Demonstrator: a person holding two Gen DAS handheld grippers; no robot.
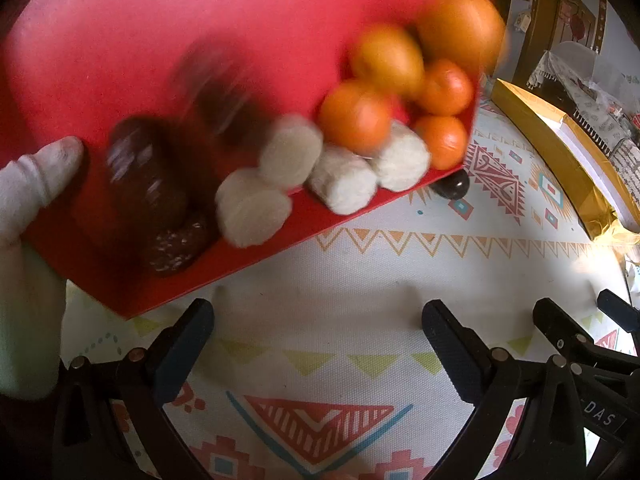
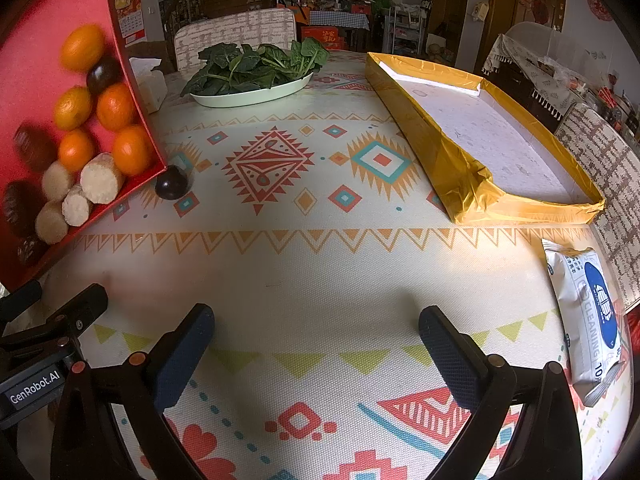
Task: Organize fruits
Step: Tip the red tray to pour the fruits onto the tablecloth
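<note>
From the left wrist we've got the red tray (image 1: 200,40) tipped up steeply by a gloved hand (image 1: 32,200), so the oranges (image 1: 356,116), pale cut rounds (image 1: 292,152) and dark fruits (image 1: 148,184) all slide to its low edge. Looks like it's being dumped out for sorting. Our left gripper (image 1: 318,344) hangs wide open, holding nothing.

Right wrist: one dark round fruit (image 2: 171,182) sits on the tablecloth (image 2: 320,272) by the tray's corner. The gold-edged box (image 2: 460,168) waits empty, probably the destination. Right gripper (image 2: 316,348) wide open too.

White-gloved hand (image 1: 28,216); black 2-finger tool (image 2: 316,344) labelled "GenRobot.AI", copper-coloured pivot screws.
</note>
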